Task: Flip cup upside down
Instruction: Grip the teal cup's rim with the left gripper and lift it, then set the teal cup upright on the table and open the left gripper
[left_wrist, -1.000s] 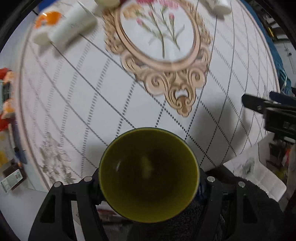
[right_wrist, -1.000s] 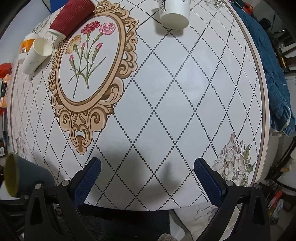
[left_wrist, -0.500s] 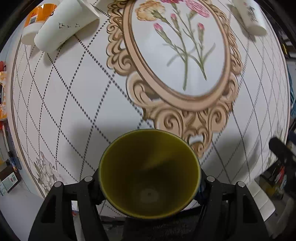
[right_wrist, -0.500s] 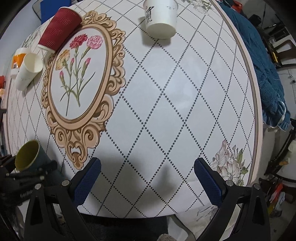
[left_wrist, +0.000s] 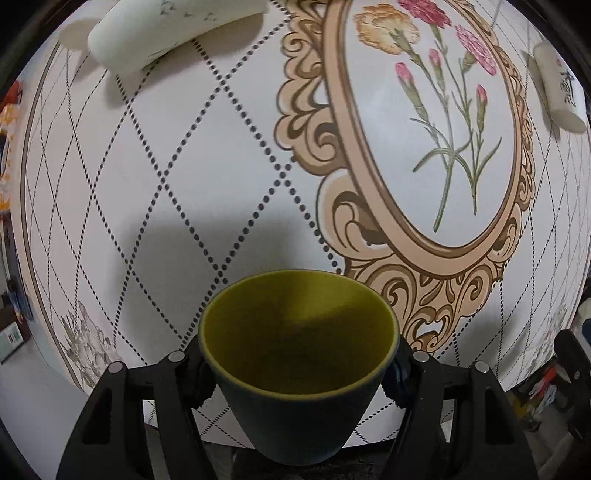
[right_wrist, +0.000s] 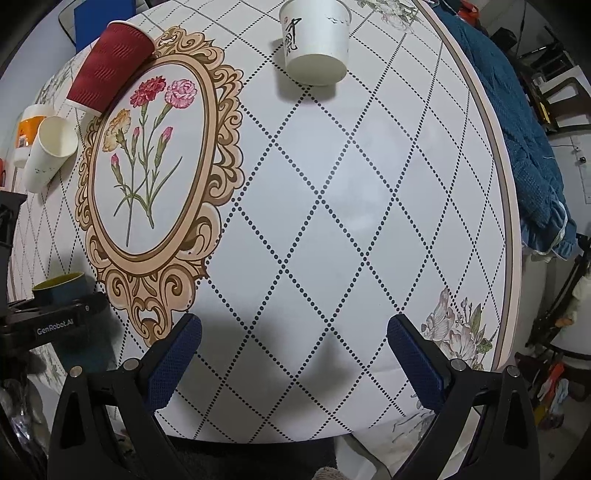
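Note:
A dark blue-grey cup with an olive-yellow inside (left_wrist: 299, 369) sits between the fingers of my left gripper (left_wrist: 298, 365), which is shut on its sides. The cup stands about upright, mouth up, over the near left part of the table. It also shows in the right wrist view (right_wrist: 61, 288), at the far left, held by the left gripper (right_wrist: 55, 314). My right gripper (right_wrist: 293, 350) is open and empty above the near edge of the round table (right_wrist: 332, 206).
A red ribbed paper cup (right_wrist: 107, 70) lies at the back left. A white paper cup (right_wrist: 50, 151) lies beside an orange-labelled container (right_wrist: 27, 129). Another white paper cup (right_wrist: 317, 40) stands upside down at the back. A blue quilt (right_wrist: 528, 140) lies off the table's right edge.
My left gripper has tipped the cup from mouth-toward-camera to roughly upright and carried it forward over the table. The right gripper has stayed open and moved slightly.

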